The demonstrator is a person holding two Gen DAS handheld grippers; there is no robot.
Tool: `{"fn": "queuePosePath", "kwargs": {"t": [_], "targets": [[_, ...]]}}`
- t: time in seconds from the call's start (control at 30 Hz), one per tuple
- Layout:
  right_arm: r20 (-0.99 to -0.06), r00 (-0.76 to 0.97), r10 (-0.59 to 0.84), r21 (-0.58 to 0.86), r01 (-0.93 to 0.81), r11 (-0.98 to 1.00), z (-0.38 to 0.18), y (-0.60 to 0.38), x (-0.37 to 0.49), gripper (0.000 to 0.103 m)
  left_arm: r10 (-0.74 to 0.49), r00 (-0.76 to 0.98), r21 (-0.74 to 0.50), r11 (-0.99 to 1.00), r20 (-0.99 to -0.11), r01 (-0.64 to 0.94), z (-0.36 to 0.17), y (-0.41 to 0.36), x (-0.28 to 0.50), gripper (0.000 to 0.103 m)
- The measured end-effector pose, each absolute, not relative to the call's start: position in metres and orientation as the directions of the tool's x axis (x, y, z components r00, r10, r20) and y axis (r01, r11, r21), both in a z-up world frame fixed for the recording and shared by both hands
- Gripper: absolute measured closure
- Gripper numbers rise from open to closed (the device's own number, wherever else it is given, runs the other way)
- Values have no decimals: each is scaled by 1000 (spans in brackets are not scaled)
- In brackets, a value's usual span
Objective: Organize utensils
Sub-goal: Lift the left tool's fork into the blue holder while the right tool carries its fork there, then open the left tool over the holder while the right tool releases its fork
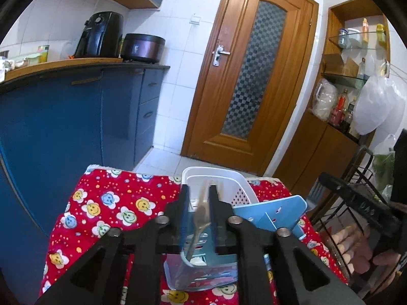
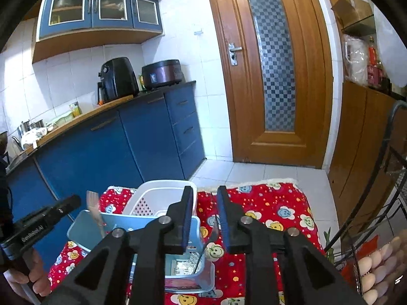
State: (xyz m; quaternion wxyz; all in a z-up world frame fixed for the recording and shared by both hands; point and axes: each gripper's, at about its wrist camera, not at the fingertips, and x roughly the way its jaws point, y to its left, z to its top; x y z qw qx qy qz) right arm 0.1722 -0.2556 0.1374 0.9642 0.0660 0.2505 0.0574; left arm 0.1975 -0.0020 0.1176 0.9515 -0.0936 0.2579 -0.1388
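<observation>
Fork (image 1: 201,218) in left tongs (image 1: 199,198) above blue caddy (image 1: 269,211); another fork (image 2: 207,241) inside.

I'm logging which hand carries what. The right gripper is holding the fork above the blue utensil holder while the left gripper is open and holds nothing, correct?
Not quite: the sides are swapped. The left wrist view shows the left gripper shut on the fork above the blue utensil holder. The right wrist view shows the right gripper open and holding nothing.
</observation>
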Motion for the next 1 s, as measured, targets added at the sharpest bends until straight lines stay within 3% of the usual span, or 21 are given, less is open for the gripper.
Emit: {"fn": "queuePosePath", "kwargs": {"t": [0.03, 0.1, 0.4, 1.0], "targets": [[-471, 870, 143, 154, -79, 985, 140, -256, 171, 79, -309, 831, -249, 945, -463, 212, 119, -1, 196, 74], [-461, 876, 142, 154, -79, 985, 144, -255, 167, 77, -307, 834, -250, 945, -459, 211, 121, 0, 193, 71], [-477, 862, 171, 191, -88, 978, 148, -259, 139, 74, -314, 828, -250, 944, -464, 218, 130, 5, 172, 68], [-638, 739, 217, 247, -70, 966, 97, -254, 83, 72, -326, 771, -234, 944, -547, 232, 109, 9, 115, 67]]}}
